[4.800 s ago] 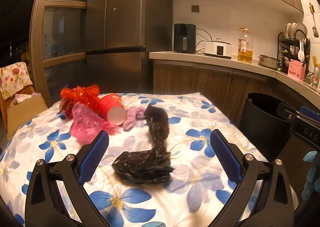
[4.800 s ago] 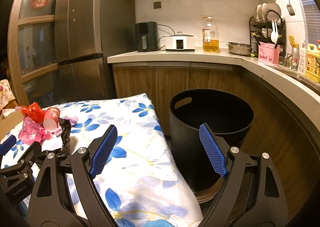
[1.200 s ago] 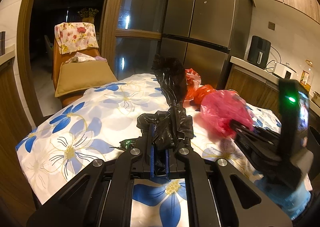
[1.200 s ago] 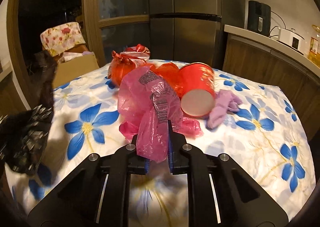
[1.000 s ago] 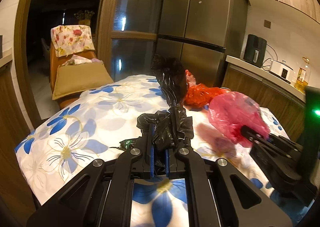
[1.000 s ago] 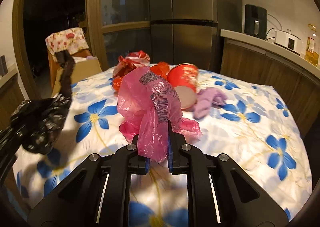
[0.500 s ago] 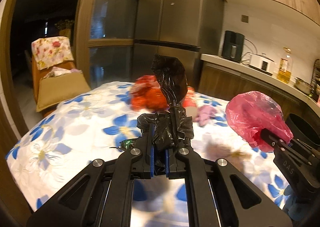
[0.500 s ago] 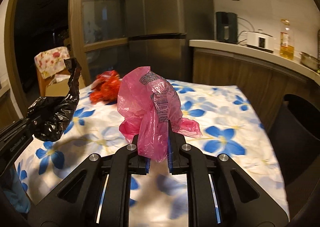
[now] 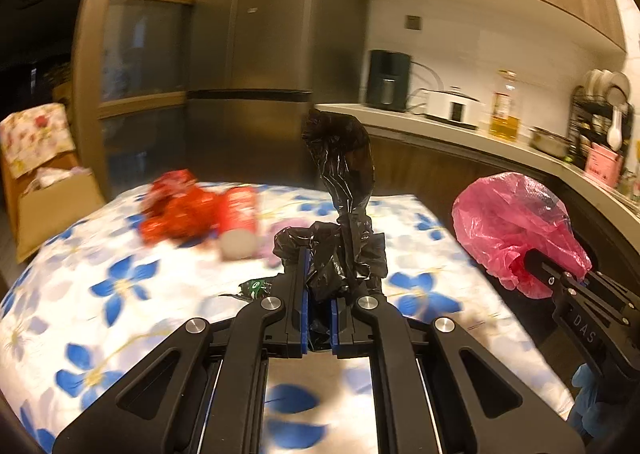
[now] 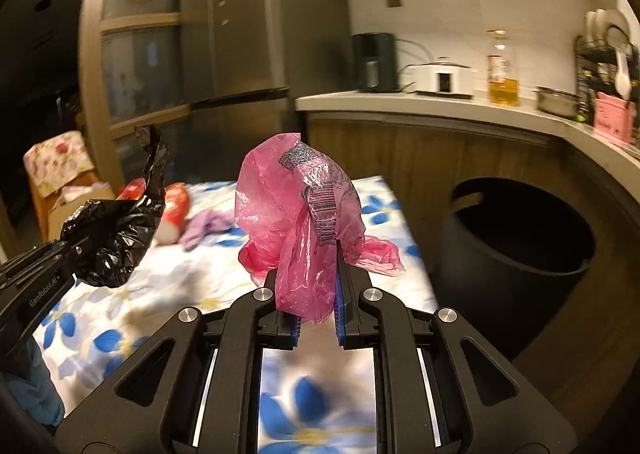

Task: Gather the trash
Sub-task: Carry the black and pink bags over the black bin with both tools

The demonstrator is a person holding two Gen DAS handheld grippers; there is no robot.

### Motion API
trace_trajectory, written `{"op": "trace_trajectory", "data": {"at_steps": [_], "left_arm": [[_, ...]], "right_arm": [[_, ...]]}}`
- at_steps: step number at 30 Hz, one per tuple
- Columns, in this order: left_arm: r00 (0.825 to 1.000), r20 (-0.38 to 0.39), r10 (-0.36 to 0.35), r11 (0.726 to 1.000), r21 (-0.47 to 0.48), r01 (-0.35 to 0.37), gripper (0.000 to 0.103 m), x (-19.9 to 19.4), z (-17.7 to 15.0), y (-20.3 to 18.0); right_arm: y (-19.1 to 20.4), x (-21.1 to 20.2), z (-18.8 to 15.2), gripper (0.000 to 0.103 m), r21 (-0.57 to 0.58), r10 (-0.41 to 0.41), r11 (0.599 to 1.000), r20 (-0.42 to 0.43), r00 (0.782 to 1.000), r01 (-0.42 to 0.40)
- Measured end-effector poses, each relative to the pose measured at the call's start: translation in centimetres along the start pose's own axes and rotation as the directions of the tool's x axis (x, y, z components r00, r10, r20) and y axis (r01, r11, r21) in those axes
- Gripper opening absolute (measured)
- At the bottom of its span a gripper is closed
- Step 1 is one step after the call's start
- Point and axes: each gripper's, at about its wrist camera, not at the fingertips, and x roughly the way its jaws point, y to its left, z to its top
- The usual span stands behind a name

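My left gripper (image 9: 319, 294) is shut on a crumpled black plastic bag (image 9: 340, 209), lifted above the flowered table; the same black bag (image 10: 116, 234) shows at the left of the right wrist view. A crumpled pink plastic bag (image 10: 304, 221) is pinched in my right gripper (image 10: 316, 294), also off the table; from the left wrist view the pink bag (image 9: 516, 225) hangs at the right. On the table lie a red wrapper (image 9: 172, 209), a red paper cup (image 9: 238, 219) on its side and a purple scrap (image 10: 204, 225). A black bin (image 10: 520, 250) stands open to the right of the table.
The table wears a white cloth with blue flowers (image 9: 120, 286). A curved counter (image 10: 440, 101) carries a cooker, an oil bottle and a dish rack. A fridge (image 9: 264, 53) stands behind the table, and a cardboard box (image 9: 52, 205) at the left.
Both grippers have swung right with their bags held, away from the table's left side. The black bin has come into the right wrist view. The red trash now sits further left.
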Motion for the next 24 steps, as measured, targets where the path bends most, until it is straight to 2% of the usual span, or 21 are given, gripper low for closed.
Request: {"op": "trace_trajectory", "data": {"at_steps": [6, 12, 16, 22, 24], "left_arm": [[0.995, 0.018, -0.102, 0.993, 0.060, 0.101, 0.008, 1.6, 1.6, -5.5], [0.980, 0.025, -0.200, 0.975, 0.100, 0.196, 0.008, 3.1, 2.8, -11.0], [0.964, 0.029, -0.265, 0.958, 0.118, 0.260, 0.008, 3.9, 3.6, -14.3], [0.928, 0.042, -0.369, 0.920, 0.159, 0.359, 0.008, 4.7, 4.3, -18.9], [0.922, 0.038, -0.386, 0.912, 0.167, 0.375, 0.008, 4.9, 4.1, -19.8]], "right_arm": [[-5.6, -0.8, 1.2, 0.013, 0.055, -0.104, 0.993, 0.037, 0.994, 0.102], [-11.1, -1.3, 2.1, 0.013, 0.122, -0.208, 0.972, 0.059, 0.976, 0.200], [-14.0, -1.3, 2.4, 0.013, 0.163, -0.256, 0.956, 0.062, 0.965, 0.243], [-17.1, -0.5, 2.6, 0.013, 0.205, -0.306, 0.935, 0.050, 0.951, 0.290], [-18.0, -0.3, 2.5, 0.013, 0.215, -0.319, 0.929, 0.044, 0.947, 0.303]]}}
